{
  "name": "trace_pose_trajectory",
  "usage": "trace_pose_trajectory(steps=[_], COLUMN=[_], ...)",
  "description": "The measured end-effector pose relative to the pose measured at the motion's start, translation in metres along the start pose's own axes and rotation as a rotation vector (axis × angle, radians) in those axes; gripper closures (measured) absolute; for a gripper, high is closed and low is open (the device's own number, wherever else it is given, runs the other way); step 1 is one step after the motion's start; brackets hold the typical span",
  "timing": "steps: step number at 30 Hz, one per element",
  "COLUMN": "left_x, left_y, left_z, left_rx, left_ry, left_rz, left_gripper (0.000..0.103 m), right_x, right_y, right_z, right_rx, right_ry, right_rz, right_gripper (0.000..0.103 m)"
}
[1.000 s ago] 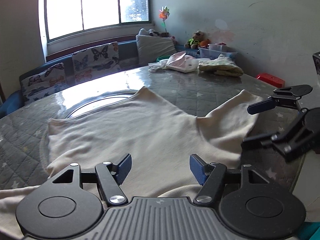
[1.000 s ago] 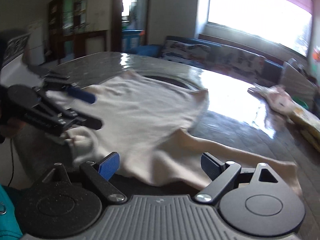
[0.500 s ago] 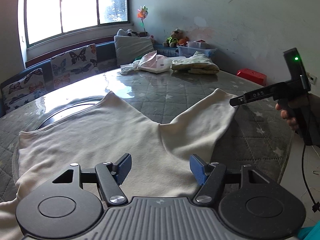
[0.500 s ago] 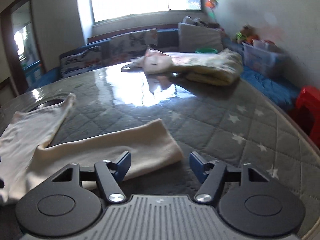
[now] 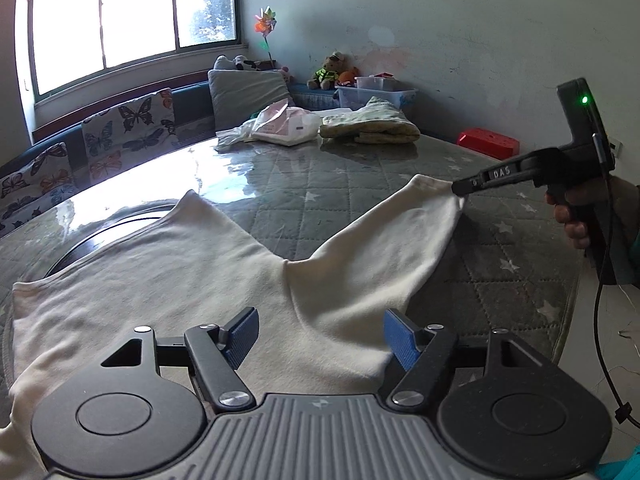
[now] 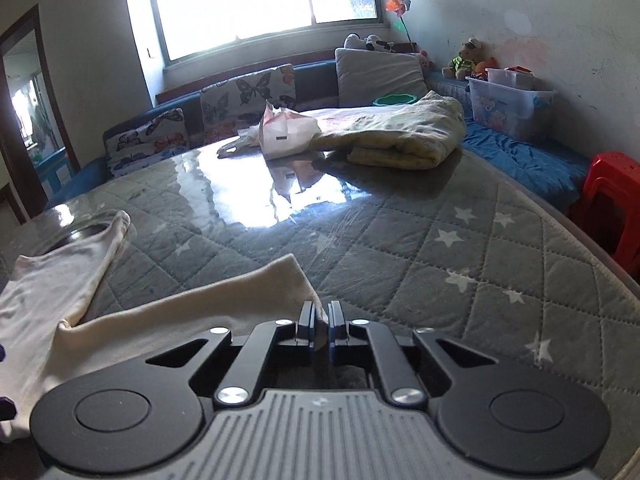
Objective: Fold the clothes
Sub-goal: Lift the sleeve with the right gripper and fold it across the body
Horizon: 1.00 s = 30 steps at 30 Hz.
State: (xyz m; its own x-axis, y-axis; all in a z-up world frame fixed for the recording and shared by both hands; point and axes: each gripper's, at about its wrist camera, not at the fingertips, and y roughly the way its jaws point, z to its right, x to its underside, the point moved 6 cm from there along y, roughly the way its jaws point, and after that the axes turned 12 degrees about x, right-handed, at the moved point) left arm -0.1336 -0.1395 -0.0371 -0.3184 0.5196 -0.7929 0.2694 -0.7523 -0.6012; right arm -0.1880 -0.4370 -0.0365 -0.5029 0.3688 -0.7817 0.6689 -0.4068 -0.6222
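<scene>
Cream garment (image 5: 192,280) — spread flat on the near half of a round table (image 5: 360,200) topped with a grey quilted, star-printed cover under a glossy sheet. One sleeve (image 5: 392,240) runs out toward the table's right side; its cuff stops short of the rim, with bare quilted surface between cuff and edge.

Right gripper (image 6: 319,316) — jaws drawn together on the sleeve cuff, cloth pinched between the blue pads. From the left wrist view it (image 5: 460,190) shows side-on, a hand (image 5: 572,216) on its handle, a green light lit on the housing; the letters on its arm look like "DAS", small and not certain.

Left gripper (image 5: 320,336) — jaws spread wide, nothing between them, held above the garment's body near the sleeve's root.

Open room: a wide clear band of table beyond the garment, up to the far rim. There sit a pink-and-white bag (image 5: 288,124) and a folded pale-yellow cloth (image 5: 372,128), well apart from the garment. A red stool (image 6: 612,192) stands off the table's right edge. Clear storage bin (image 6: 508,100) on the bench carries a cartoon print; any text on it is too small to read.
</scene>
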Motion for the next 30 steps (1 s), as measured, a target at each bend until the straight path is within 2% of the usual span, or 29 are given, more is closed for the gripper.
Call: trace_pose_trajectory(steps=[5,10,19,24,30], left_x=[-0.003,-0.004,-0.008,-0.010,-0.005], left_y=[0.013,0.024,0.047,0.036,0.041], left_z=[0.006,0.010,0.025,0.039,0.055], left_rx=[0.035,0.105,0.197,0.230,0.275], left_ry=[0.009,-0.018,-0.062,-0.042,-0.016], left_rz=[-0.011,-0.017,-0.010,0.038,0.019], left_gripper=[0.029,0.026,0.021,0.019,0.018], right_x=[-0.018,-0.041,-0.079,-0.086,-0.089], right_y=[-0.021,-0.047,-0.089,-0.093,-0.098], right_z=[-0.007,-0.019,-0.065,-0.081,-0.091], right_rx=[-0.023,-0.057,-0.119,-0.117,-0.121], right_ry=[-0.024,-0.063,-0.177,-0.224,-0.248], right_rz=[0.072,0.149,0.274,0.295,0.301], right_gripper=[0.099,0.099,0.099,0.099,0.099])
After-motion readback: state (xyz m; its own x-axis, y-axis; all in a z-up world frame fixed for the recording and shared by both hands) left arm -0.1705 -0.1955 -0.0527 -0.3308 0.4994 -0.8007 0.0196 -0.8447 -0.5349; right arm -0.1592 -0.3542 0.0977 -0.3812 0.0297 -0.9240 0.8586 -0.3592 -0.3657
